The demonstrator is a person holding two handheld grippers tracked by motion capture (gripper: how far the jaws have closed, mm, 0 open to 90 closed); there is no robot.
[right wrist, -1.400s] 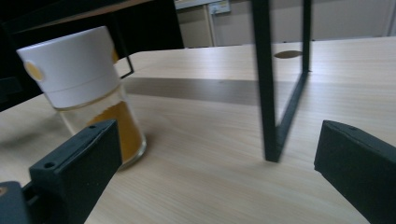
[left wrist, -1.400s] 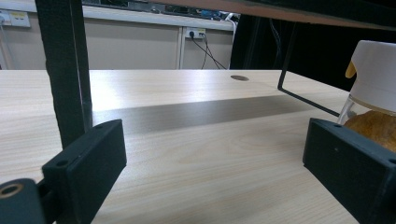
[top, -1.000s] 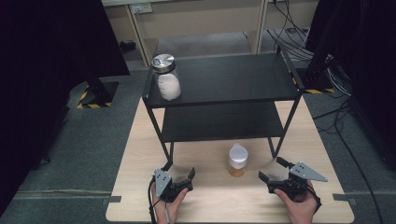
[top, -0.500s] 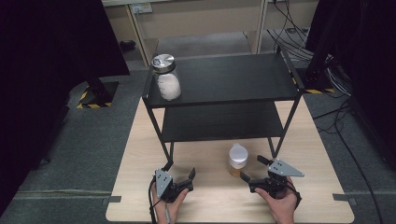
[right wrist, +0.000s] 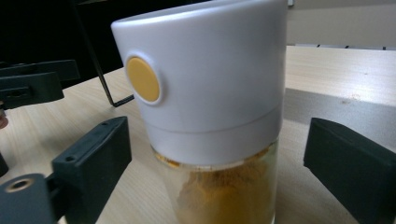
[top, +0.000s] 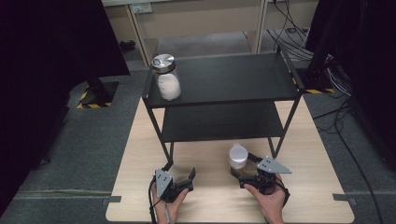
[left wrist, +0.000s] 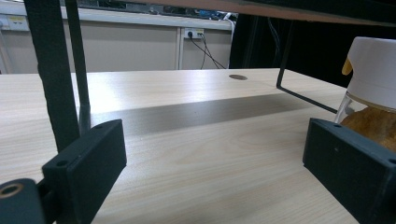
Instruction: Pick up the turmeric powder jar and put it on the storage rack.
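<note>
A small spice jar (top: 237,157) with a white lid and orange-brown powder stands on the wooden table (top: 308,154), in front of the black shelf rack. My right gripper (top: 242,166) is open, its jaws on either side of the jar without touching it. In the right gripper view the jar (right wrist: 210,107) sits close between the two jaws, and its yellow button (right wrist: 143,79) faces the camera. My left gripper (top: 181,171) rests open on the table to the jar's left, holding nothing. The jar (left wrist: 376,84) stands just past the right-hand jaw in the left gripper view.
A black two-tier shelf rack (top: 224,77) stands on the table. A glass jar (top: 166,78) with a metal lid and white contents sits on the top tier's left corner. A rack leg (left wrist: 51,74) rises just beyond my left gripper. Cables lie on the floor at the right.
My right gripper has moved left across the table to the spice jar, and its open jaws now flank it. The left gripper has stayed put.
</note>
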